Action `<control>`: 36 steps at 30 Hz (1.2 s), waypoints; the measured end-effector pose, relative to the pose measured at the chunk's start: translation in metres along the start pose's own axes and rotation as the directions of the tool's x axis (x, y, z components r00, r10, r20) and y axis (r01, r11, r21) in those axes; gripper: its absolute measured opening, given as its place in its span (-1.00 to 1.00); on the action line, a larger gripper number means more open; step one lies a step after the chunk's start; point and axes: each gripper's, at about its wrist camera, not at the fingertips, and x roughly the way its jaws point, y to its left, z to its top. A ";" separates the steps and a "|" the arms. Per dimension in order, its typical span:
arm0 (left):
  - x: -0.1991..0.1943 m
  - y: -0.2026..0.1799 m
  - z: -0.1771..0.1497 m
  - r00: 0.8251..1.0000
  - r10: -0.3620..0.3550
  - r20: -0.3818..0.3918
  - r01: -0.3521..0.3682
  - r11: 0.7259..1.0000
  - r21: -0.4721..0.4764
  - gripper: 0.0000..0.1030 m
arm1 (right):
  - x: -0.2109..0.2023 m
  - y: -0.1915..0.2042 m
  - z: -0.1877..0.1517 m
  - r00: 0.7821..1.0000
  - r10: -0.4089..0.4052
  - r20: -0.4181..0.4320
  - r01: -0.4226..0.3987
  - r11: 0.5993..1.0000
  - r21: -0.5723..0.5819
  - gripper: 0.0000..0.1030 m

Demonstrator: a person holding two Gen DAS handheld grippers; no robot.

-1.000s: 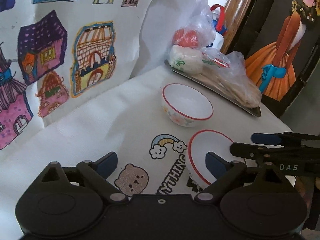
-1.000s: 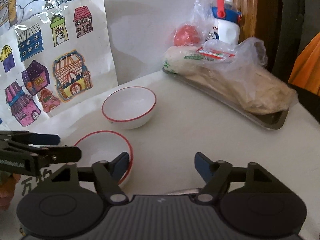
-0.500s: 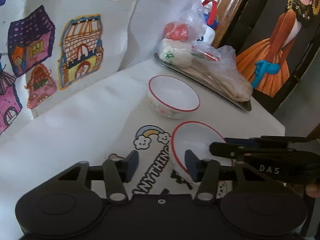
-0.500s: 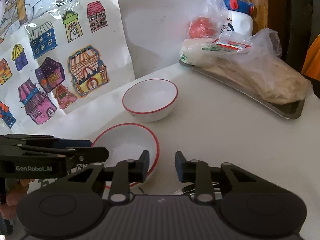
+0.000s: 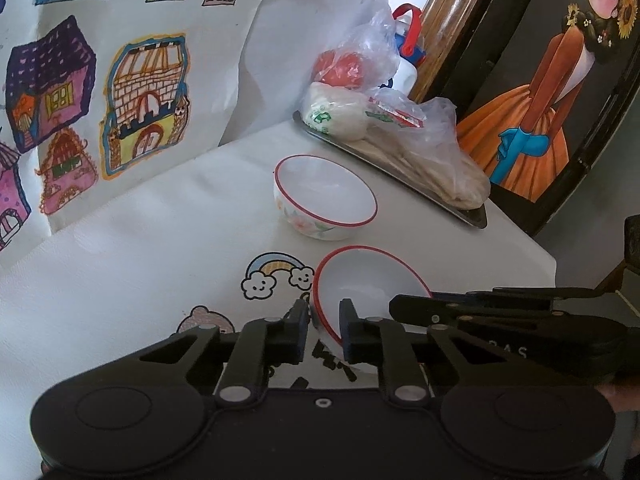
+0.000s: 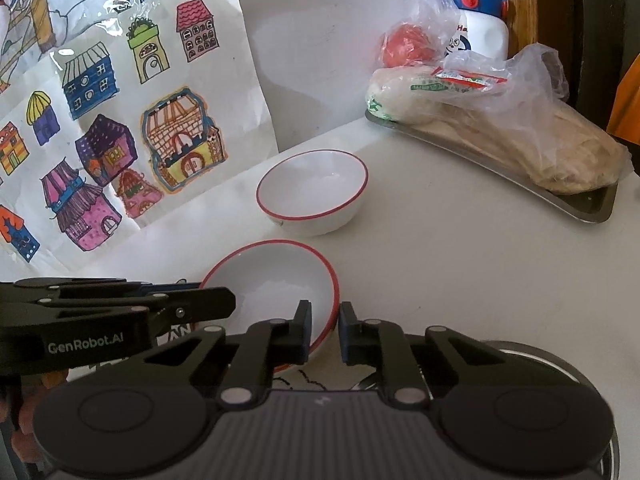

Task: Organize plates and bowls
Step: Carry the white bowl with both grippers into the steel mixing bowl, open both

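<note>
Left gripper: jaws nearly together, clamped on the left rim of the near red-rimmed bowl, one finger outside the wall, the other inside. Bowl looked tilted in the left wrist view, opening tipped toward the camera; whether its base touched the tablecloth couldn't be told.

Right gripper: jaws also nearly together, pinching the near right rim of the same bowl, left finger inside the rim, right finger outside. So both grippers were closed on one bowl from opposite sides. Each gripper showed side-on in the other's view, reaching in over the bowl's edge.

Second red-rimmed bowl sat upright just beyond the held one, close but apart, floral print on its outer wall. In the right wrist view it was far and slightly right of the held bowl.

White tablecloth carried a rainbow-and-clouds print just left of the held bowl.

Far right: metal tray with plastic-bagged food; behind it a bagged red item and a white bottle with a blue and red cap.

Far left: paper sheet of coloured house drawings standing against the wall. Metal rim partly visible near right, behind the right gripper.
</note>
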 end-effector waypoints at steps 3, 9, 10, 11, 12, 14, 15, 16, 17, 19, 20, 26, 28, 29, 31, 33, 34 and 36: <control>-0.001 -0.001 -0.002 1.000 0.007 0.008 -0.007 1.000 0.000 -0.69 | -0.001 0.000 -0.001 1.000 -0.004 -0.001 0.004 1.000 0.011 -0.70; -0.003 -0.004 -0.005 1.000 0.020 0.021 -0.020 1.000 0.007 -0.71 | -0.002 -0.002 -0.002 1.000 -0.004 0.005 0.003 0.999 0.051 -0.74; -0.004 -0.004 -0.006 1.000 0.021 0.022 -0.021 1.000 0.006 -0.72 | -0.002 -0.004 -0.002 1.000 0.001 0.004 -0.002 0.998 0.071 -0.75; -0.004 -0.004 -0.006 1.000 0.022 0.022 -0.022 1.000 0.004 -0.72 | -0.001 -0.006 -0.001 1.000 0.008 0.002 -0.008 0.995 0.095 -0.76; -0.004 -0.005 -0.006 0.999 0.024 0.021 -0.024 1.000 0.001 -0.72 | -0.001 -0.008 -0.001 1.000 0.014 0.001 -0.014 0.994 0.111 -0.76; -0.004 -0.004 -0.006 0.999 0.030 0.020 -0.029 0.999 -0.019 -0.71 | 0.000 -0.008 -0.001 1.000 0.013 0.002 -0.013 0.993 0.118 -0.76; -0.004 -0.004 -0.006 0.999 0.033 0.021 -0.033 0.999 -0.026 -0.71 | 0.000 -0.007 -0.001 1.000 0.006 0.003 -0.006 0.994 0.112 -0.76; -0.003 -0.004 -0.007 0.999 0.035 0.021 -0.034 0.999 -0.025 -0.71 | 0.000 -0.006 -0.002 1.000 -0.001 0.005 0.000 0.994 0.107 -0.76; -0.003 -0.004 -0.007 0.999 0.036 0.021 -0.035 0.999 -0.028 -0.71 | 0.000 -0.005 -0.002 1.000 -0.007 0.006 0.006 0.994 0.111 -0.77; -0.004 -0.005 -0.008 0.999 0.041 0.023 -0.040 0.998 -0.039 -0.72 | -0.001 -0.005 -0.003 1.000 -0.007 0.004 0.007 0.992 0.128 -0.78; -0.004 -0.004 -0.008 0.999 0.041 0.026 -0.039 0.998 -0.052 -0.72 | -0.002 -0.007 -0.003 1.000 -0.001 0.002 0.001 0.989 0.145 -0.78; -0.013 -0.002 -0.013 0.999 0.027 0.027 -0.024 0.996 -0.091 -0.75 | -0.013 -0.011 -0.010 1.000 0.024 0.004 -0.025 0.982 0.186 -0.82; -0.019 -0.005 -0.014 0.999 0.026 0.034 -0.022 0.996 -0.089 -0.75 | -0.022 -0.009 -0.012 0.999 0.030 0.021 -0.033 0.981 0.190 -0.82; -0.022 -0.006 -0.014 0.999 0.025 0.040 -0.021 0.996 -0.086 -0.75 | -0.027 -0.008 -0.012 0.999 0.031 0.029 -0.036 0.981 0.190 -0.82; -0.032 -0.009 -0.015 0.998 0.018 0.056 -0.013 0.996 -0.087 -0.75 | -0.041 -0.005 -0.012 0.998 0.033 0.052 -0.042 0.981 0.187 -0.82; -0.042 -0.012 -0.014 0.998 0.008 0.069 -0.002 0.996 -0.087 -0.75 | -0.057 -0.001 -0.013 0.997 0.033 0.073 -0.045 0.984 0.174 -0.82; -0.049 -0.015 -0.015 0.997 0.001 0.077 0.005 0.996 -0.085 -0.75 | -0.064 0.001 -0.013 0.996 0.033 0.083 -0.047 0.984 0.169 -0.82; -0.061 -0.020 -0.016 0.996 -0.008 0.091 0.015 0.997 -0.076 -0.75 | -0.078 0.004 -0.016 0.995 0.030 0.096 -0.045 0.986 0.160 -0.82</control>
